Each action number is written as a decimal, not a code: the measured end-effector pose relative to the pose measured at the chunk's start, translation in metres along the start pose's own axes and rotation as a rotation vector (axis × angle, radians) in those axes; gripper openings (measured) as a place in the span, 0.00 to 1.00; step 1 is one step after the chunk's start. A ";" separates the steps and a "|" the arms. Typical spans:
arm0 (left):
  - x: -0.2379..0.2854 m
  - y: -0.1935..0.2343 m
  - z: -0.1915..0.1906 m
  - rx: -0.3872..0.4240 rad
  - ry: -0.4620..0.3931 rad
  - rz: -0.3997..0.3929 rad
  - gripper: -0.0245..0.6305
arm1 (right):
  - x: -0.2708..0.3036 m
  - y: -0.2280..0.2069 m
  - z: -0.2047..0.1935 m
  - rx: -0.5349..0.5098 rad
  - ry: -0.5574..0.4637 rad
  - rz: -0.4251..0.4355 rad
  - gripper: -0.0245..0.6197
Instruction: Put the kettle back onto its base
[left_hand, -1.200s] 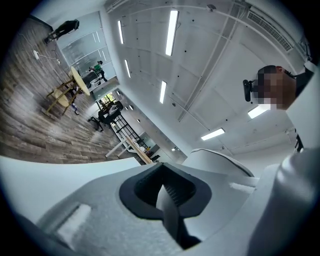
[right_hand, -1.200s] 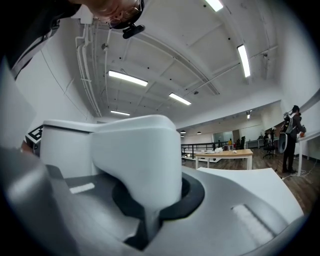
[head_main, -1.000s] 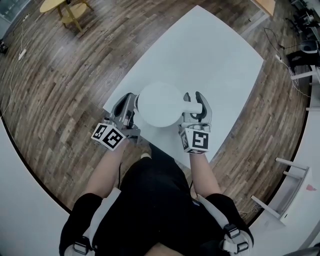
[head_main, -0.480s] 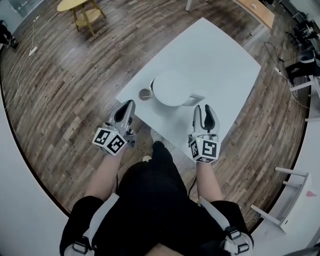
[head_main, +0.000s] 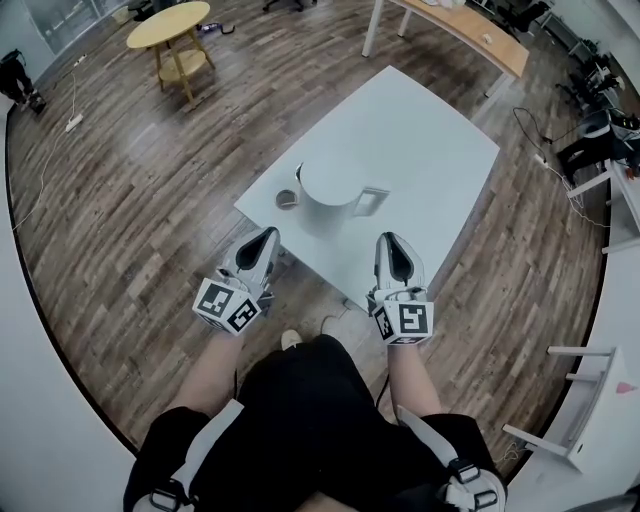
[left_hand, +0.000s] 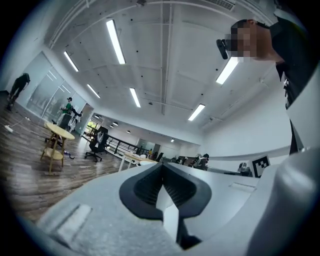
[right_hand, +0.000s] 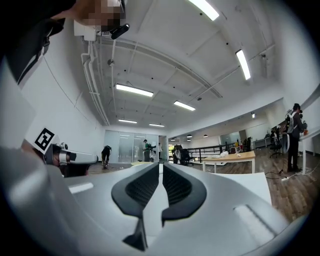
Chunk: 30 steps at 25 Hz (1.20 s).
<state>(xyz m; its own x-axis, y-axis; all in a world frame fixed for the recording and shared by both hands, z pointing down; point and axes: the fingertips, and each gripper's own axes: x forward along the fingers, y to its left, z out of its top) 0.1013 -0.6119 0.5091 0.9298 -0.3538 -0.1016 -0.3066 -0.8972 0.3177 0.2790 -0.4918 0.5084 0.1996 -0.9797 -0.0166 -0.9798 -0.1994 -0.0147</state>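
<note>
Kettle (head_main: 328, 182): white, standing on the table (head_main: 440, 150), handle turned toward the right gripper (head_main: 392, 243). Its base could not be made out beneath it. Both grippers were on the person's side of the kettle, well apart from it.
Left gripper (head_main: 266, 238): jaws together, empty.
Right gripper: jaws had just been closing to a thin slit, nothing between them.
Small round item (head_main: 287, 198): just left of the kettle, too small to identify.

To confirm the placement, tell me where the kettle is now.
In the head view, the kettle stands on the white table near its left corner, a small round object just left of it.
</note>
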 end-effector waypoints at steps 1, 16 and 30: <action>-0.003 -0.006 0.000 0.006 -0.010 0.000 0.04 | -0.003 0.001 0.004 0.001 -0.010 0.009 0.07; -0.019 -0.086 -0.008 -0.052 -0.061 0.052 0.04 | -0.064 -0.005 0.043 0.031 -0.031 0.152 0.05; -0.029 -0.103 0.002 0.008 -0.044 0.084 0.04 | -0.076 0.004 0.050 -0.007 -0.021 0.221 0.04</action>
<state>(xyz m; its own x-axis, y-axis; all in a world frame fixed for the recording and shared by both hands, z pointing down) 0.1051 -0.5095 0.4773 0.8910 -0.4388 -0.1166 -0.3848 -0.8661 0.3191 0.2603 -0.4174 0.4597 -0.0199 -0.9990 -0.0398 -0.9998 0.0200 -0.0012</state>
